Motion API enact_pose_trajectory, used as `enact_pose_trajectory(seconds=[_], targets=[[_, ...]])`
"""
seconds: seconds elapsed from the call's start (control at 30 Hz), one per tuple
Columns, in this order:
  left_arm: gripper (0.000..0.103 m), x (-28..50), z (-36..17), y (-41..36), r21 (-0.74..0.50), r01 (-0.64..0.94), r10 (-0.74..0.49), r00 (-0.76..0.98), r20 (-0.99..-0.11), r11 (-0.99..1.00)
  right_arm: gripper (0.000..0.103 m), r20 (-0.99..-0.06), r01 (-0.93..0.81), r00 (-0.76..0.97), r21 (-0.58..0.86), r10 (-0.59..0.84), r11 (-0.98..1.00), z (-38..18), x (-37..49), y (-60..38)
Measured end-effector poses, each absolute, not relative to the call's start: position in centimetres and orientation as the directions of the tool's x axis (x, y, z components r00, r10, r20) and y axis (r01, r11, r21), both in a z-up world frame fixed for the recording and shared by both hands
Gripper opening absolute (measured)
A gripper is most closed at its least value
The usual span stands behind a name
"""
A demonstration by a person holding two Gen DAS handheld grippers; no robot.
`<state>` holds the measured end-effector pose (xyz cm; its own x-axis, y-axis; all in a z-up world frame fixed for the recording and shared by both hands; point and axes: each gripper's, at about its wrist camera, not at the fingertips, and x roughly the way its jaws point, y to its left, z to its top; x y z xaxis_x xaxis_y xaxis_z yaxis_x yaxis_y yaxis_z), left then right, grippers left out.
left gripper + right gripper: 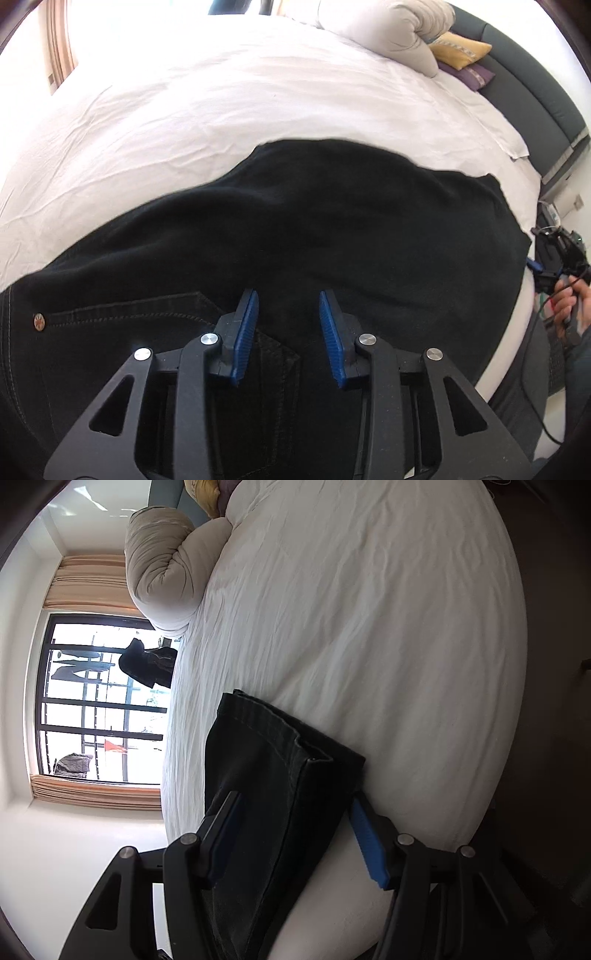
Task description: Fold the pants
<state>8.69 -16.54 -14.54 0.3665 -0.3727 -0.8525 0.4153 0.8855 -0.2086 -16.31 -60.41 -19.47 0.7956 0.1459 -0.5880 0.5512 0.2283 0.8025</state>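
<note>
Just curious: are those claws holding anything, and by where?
Cannot be told. Black pants sit between both jaws: left gripper at the pocket, right gripper near the hems.

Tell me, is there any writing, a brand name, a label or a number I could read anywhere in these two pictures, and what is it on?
No text can be read in either view.
The metal rivet on the black pants bears a pattern too small to read.
The yellow cushion has a patterned band, blurred, no legible letters.
The white sheet and the rolled duvet are plain.
</note>
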Motion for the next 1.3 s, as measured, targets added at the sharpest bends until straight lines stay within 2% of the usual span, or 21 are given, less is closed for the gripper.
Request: enact_pose_trajectory(seconds=[0.13,0.2,0.23,0.37,0.63,0.87,0.97,1.0,1.07,1.13,1.23,1.3], targets=[[0.035,10.3,-12.9,-21.6,-0.316,0.500,-0.509,0.314,-0.802,0.806,0.069,-0.590,0.553,0.797,0.799,0.132,0.235,-19.4,-15.8,-59.7],[0.043,10.8,-12.7,-25.5,-0.350,0.557,-0.562,0.267,-0.783,0.753,0.072,-0.586,0.549,0.799,0.802,0.134,0.235,-19.4,-15.4,-59.6],[0.047,11.2,-13.0,-27.3,-0.360,0.575,-0.574,0.243,-0.782,0.735,0.072,-0.583,0.546,0.801,0.805,0.136,0.231,-19.4,-15.3,-59.5],[0.047,13.0,-16.6,-32.1,-0.416,0.562,-0.568,0.118,-0.815,0.715,0.073,-0.570,0.536,0.809,0.815,0.144,0.219,-19.6,-15.2,-59.4],[0.047,10.8,-17.7,-31.0,-0.450,0.543,-0.601,0.132,-0.788,0.709,0.073,-0.463,0.456,0.872,0.886,0.159,0.080,-20.9,-16.0,-60.2],[0.046,10.5,-18.3,-31.3,-0.479,0.519,-0.615,0.118,-0.780,0.708,0.072,-0.462,0.448,0.870,0.887,0.173,0.111,-20.4,-15.0,-60.0],[0.046,9.7,-17.7,-29.8,-0.451,0.534,-0.597,0.130,-0.792,0.715,0.072,-0.469,0.451,0.865,0.883,0.180,0.132,-20.3,-14.2,-59.8],[0.046,9.5,-17.4,-28.9,-0.441,0.540,-0.591,0.135,-0.795,0.717,0.069,-0.469,0.450,0.864,0.882,0.183,0.139,-20.2,-13.9,-59.8],[0.046,9.2,-17.4,-29.0,-0.427,0.546,-0.583,0.144,-0.800,0.721,0.056,-0.471,0.448,0.860,0.881,0.197,0.151,-20.4,-13.3,-59.9],[0.046,9.0,-17.4,-29.1,-0.427,0.547,-0.584,0.146,-0.799,0.720,0.026,-0.477,0.456,0.854,0.879,0.207,0.141,-21.1,-13.0,-60.0],[0.046,8.9,-17.4,-28.7,-0.436,0.543,-0.590,0.142,-0.794,0.718,0.012,-0.469,0.456,0.863,0.883,0.189,0.114,-21.8,-13.3,-60.0],[0.046,8.9,-17.5,-28.4,-0.443,0.539,-0.596,0.141,-0.791,0.716,0.011,-0.475,0.458,0.865,0.879,0.163,0.132,-21.4,-13.5,-59.7]])
